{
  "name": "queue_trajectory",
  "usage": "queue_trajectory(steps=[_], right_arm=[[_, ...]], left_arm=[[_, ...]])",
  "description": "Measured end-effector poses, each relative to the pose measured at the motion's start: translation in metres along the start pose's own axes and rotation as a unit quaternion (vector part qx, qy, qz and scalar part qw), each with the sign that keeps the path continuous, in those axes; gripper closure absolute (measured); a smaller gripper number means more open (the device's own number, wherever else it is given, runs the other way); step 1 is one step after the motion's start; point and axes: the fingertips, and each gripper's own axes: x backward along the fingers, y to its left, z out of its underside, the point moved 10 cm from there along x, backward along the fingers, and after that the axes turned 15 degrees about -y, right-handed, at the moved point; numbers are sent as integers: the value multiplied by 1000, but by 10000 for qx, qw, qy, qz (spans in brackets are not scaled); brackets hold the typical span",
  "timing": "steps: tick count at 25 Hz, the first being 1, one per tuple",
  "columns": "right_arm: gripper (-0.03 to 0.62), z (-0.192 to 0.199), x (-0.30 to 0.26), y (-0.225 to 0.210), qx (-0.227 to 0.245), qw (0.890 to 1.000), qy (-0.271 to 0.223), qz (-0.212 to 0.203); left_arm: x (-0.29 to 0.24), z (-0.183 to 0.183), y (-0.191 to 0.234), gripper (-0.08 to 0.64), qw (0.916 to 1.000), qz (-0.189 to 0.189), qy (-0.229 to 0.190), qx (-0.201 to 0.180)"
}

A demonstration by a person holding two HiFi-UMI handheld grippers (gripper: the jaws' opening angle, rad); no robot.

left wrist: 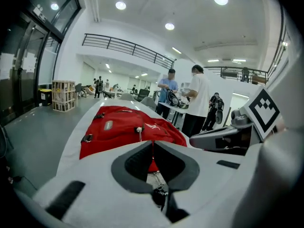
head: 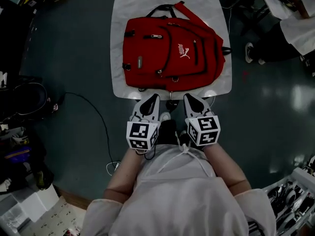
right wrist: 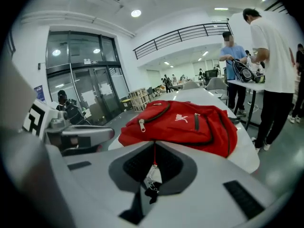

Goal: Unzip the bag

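Floor (head: 74,58): dark teal, and it fills most of the head view, with clutter along the left and lower right edges.

Table (head: 129,14): white top, running away from us in the middle of the frame.

Person (head: 177,200): white shirt at the bottom of the head view, both forearms reaching forward.

Backpack (head: 172,53): red, lying flat on the table close to its near edge. Its carry handle and straps are at the far end, and a white logo faces up. The zips we can see look closed.

In the right gripper view, two other people (right wrist: 268,56) stand at another table in the background.

Left gripper (head: 153,100): marker cube on top, held at the near table edge just short of the backpack. Its own view shows the jaws pressed together with nothing between them.

Right gripper (head: 190,99): just beside the left one, at the same edge. Its jaws are also pressed together and empty.

We cannot tell whether either tip touches the table.

Cable (head: 96,113): thin and black, curving across the floor to the left of us.

Zipper pull (right wrist: 141,124): silver, at the near left corner of the backpack in the right gripper view, well ahead of the closed jaws.
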Motion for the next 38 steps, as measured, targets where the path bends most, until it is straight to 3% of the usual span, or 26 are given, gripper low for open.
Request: queue_trajectory(steps=[4, 12, 15, 17, 21, 27, 30, 38], right_arm=[[563, 20, -23, 8, -61, 9993, 354, 126], [561, 62, -55, 14, -531, 9896, 1302, 317], [555, 72, -67, 13, -621, 9860, 1507, 357], [506, 77, -75, 13, -712, 9832, 1644, 337], [505, 84, -88, 17, -702, 9767, 1997, 356], [506, 92, -100, 19, -784, 9695, 2266, 503], [536, 93, -103, 18, -465, 9678, 2416, 539], [561, 94, -107, 10, 33, 9660, 2575, -221]], left_arm=[[-25, 16, 20, 535, 9994, 263, 208, 78], [-65, 58, 42, 535, 9935, 965, 523, -317], [-75, 74, 49, 535, 9901, 1057, 874, -307], [-80, 82, 53, 535, 9864, 1083, 1206, -286], [-84, 87, 58, 535, 9846, 1013, 1421, -96], [-87, 99, 57, 535, 9817, 905, 1663, -228], [-90, 101, 58, 537, 9797, 893, 1779, -237], [-95, 103, 62, 538, 9754, 897, 2006, -173]])
